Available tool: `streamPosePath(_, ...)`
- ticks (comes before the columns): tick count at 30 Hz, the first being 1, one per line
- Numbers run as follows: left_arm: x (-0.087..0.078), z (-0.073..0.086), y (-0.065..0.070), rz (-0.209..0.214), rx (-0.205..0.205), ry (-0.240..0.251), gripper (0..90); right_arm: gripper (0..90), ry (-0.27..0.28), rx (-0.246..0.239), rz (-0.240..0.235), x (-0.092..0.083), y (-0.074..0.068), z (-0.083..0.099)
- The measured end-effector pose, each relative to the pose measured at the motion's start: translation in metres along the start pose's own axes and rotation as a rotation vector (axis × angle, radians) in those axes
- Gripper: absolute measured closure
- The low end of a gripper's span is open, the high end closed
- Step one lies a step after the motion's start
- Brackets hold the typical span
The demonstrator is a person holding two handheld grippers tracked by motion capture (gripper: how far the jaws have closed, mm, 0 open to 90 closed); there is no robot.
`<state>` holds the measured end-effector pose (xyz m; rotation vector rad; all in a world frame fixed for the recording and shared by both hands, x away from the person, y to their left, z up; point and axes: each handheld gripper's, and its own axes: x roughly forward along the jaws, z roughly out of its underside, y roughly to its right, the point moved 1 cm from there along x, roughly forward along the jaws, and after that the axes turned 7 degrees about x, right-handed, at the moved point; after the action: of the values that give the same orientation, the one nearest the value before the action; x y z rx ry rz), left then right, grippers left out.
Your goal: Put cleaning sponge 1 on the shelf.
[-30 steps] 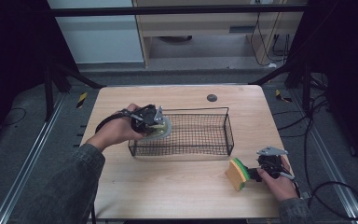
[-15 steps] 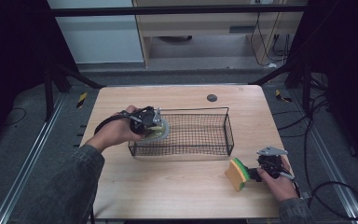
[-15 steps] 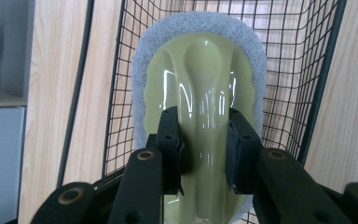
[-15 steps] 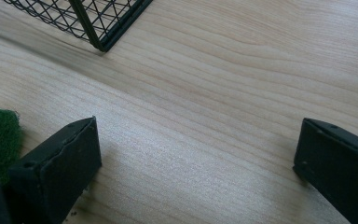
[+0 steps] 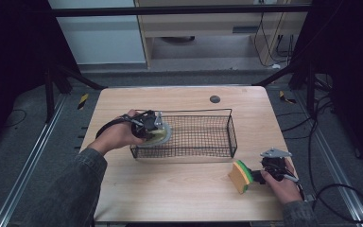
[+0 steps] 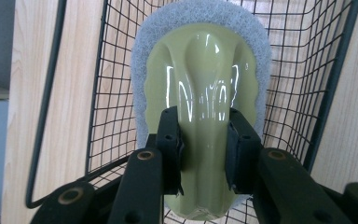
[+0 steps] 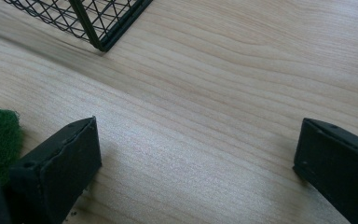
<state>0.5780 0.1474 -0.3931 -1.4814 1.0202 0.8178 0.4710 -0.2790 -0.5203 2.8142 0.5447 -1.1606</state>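
The scrubbing pad (image 6: pixel 200 93), grey-fleeced with a glossy olive grip, is clenched at its ridge by the left hand-held gripper (image 5: pixel 150 128), and its long axis is seen running straight ahead between the jaws. It is held over the near left end of the wire basket (image 5: pixel 217 113), whose open mesh lies beyond and below the jaws. The right hand-held gripper (image 7: pixel 196 163) is spread wide over bare surface (image 5: pixel 179 189), grasping nothing, with the yellow-green sponge (image 5: pixel 241 176) just beside its left jaw.

scrubber (image 5: pixel 158 135) at basket's (image 5: pixel 203 152) left end, sponge (image 5: pixel 240 176) on table (image 5: pixel 170 189) right of basket
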Motion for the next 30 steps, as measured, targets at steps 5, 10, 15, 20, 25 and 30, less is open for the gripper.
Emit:
streamPosePath(5,0.005,0.001,0.001,0.016,-0.017,-0.006,70.2,0.8,0.001,-0.001,0.0,0.0,0.0,0.0)
streamPosePath(10,0.009,-0.001,0.0,0.013,-0.009,-0.009,70.2,0.8,0.0,0.0,0.0,0.0,0.0,0.0)
streamPosePath(15,0.016,-0.001,0.003,0.018,-0.024,-0.012,70.2,0.8,0.001,-0.001,0.001,0.0,0.0,0.0)
streamPosePath(20,0.023,-0.001,0.005,0.017,-0.035,-0.023,70.2,0.8,0.001,-0.001,0.001,0.0,0.0,0.0)
streamPosePath(25,0.025,0.0,0.003,0.018,-0.041,-0.035,70.2,0.8,0.001,-0.002,0.001,0.0,0.0,0.0)
streamPosePath(30,0.027,0.0,0.004,0.037,-0.042,-0.033,70.2,0.8,0.001,-0.001,0.001,0.0,0.0,0.0)
